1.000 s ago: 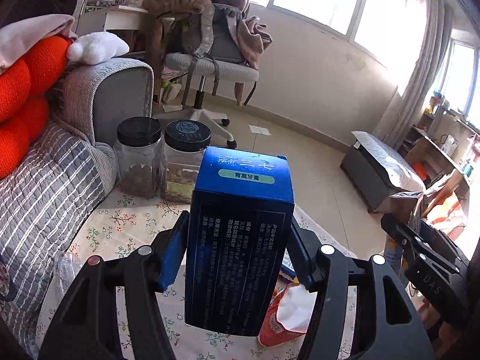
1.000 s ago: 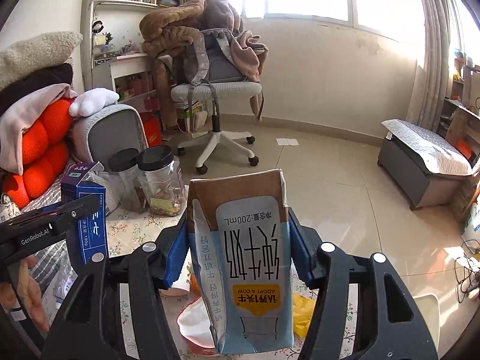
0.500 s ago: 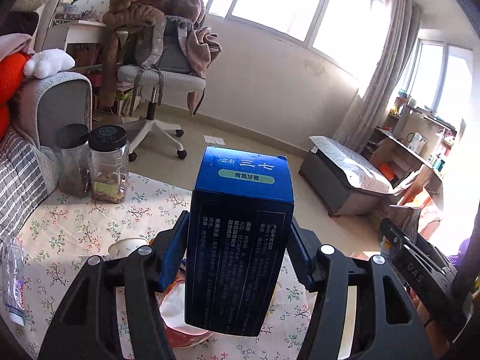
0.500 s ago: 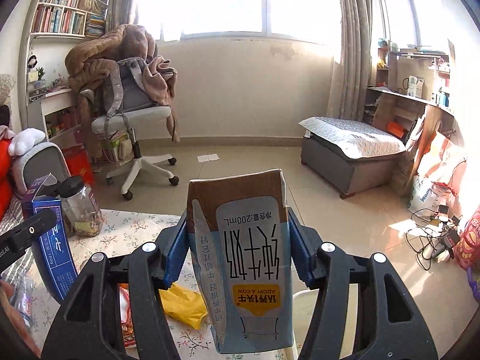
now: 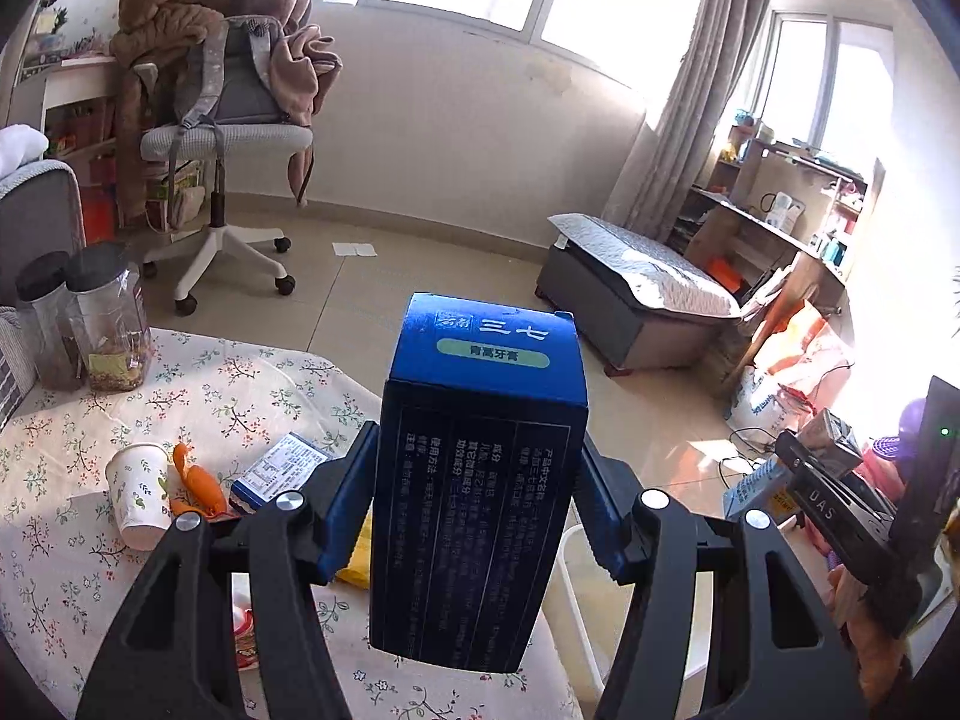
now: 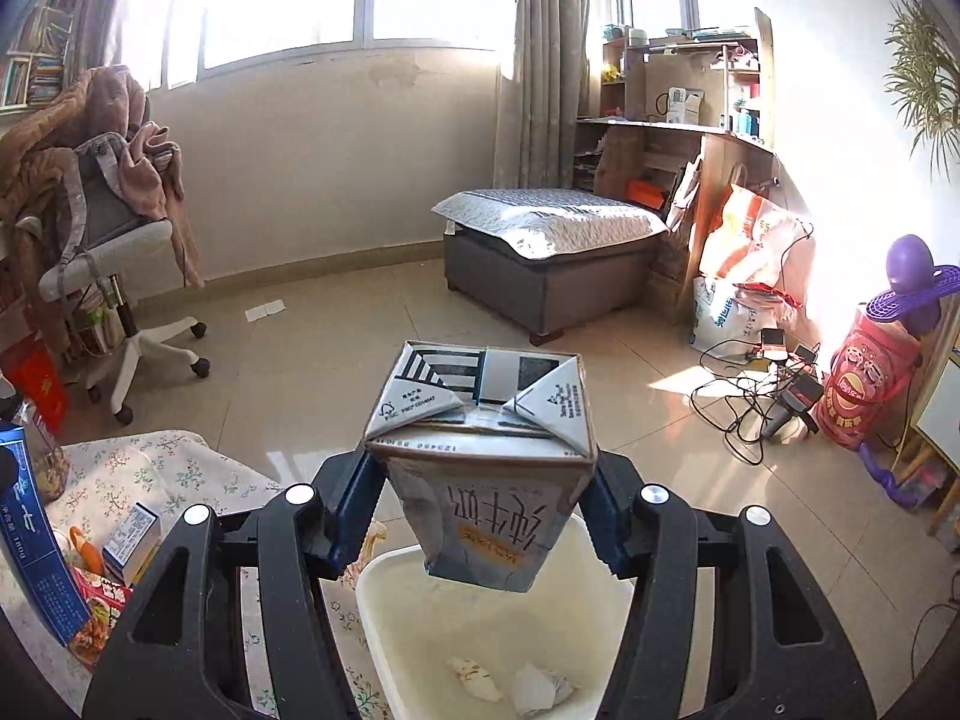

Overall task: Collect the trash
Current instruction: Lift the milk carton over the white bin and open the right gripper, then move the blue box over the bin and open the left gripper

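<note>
My left gripper (image 5: 474,516) is shut on a tall blue toothpaste box (image 5: 480,492), held upright above the table's right edge. My right gripper (image 6: 480,516) is shut on a small milk carton (image 6: 486,468), which hangs upside down over a white waste bin (image 6: 420,612). A few crumpled scraps lie on the bin's floor. In the left wrist view the bin's rim (image 5: 570,564) shows just right of the box, and the right gripper (image 5: 834,504) with its carton sits at the far right. The blue box (image 6: 30,540) also shows at the left edge of the right wrist view.
On the floral tablecloth (image 5: 72,450) lie a paper cup (image 5: 141,501), orange peel (image 5: 201,480), a small blue-white box (image 5: 279,474), a yellow wrapper and a red packet. Two black-lidded jars (image 5: 102,324) stand at the back left. An office chair (image 5: 222,138), an ottoman (image 6: 546,252) and floor cables (image 6: 750,390) lie beyond.
Both grippers have swung right, away from the sofa and jars toward the table's right end. The right gripper tipped downward and now hangs over the bin. Both grips are unchanged.
</note>
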Tool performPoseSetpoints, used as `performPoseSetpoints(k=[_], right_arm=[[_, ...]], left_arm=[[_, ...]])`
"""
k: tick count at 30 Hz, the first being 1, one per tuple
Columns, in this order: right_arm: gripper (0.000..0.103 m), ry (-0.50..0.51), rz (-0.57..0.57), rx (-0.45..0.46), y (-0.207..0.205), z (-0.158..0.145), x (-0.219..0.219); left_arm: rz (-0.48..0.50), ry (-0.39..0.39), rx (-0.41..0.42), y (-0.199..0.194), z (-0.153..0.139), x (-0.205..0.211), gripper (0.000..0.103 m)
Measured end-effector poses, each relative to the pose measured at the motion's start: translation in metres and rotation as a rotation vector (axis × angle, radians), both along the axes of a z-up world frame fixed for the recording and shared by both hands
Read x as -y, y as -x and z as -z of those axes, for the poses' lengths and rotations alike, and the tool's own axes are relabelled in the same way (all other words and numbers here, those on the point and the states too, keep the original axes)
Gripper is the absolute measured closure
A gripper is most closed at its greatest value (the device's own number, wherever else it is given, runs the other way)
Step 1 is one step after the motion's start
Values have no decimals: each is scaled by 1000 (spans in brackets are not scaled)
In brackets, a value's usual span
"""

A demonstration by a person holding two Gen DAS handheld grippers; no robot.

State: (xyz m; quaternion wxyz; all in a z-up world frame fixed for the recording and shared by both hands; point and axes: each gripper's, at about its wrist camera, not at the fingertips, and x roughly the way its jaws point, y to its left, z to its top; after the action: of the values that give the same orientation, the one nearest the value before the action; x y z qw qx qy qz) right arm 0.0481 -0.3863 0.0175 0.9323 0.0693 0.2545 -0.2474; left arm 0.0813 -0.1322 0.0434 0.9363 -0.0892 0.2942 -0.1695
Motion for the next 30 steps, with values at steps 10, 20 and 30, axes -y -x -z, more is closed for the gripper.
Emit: performPoseSetpoints(k=[10,20,30], right_arm=[[33,-134,113,-139,-1,33,44],[7,-104,276,-50,29,17,76],[7,-186,412,-8,53,18,120]], left_arm=[[104,-45,-55,-4,24,63,43],[240,-54,-123,-6,47,122,43],[383,-45,-207,-1,67,184,43]])
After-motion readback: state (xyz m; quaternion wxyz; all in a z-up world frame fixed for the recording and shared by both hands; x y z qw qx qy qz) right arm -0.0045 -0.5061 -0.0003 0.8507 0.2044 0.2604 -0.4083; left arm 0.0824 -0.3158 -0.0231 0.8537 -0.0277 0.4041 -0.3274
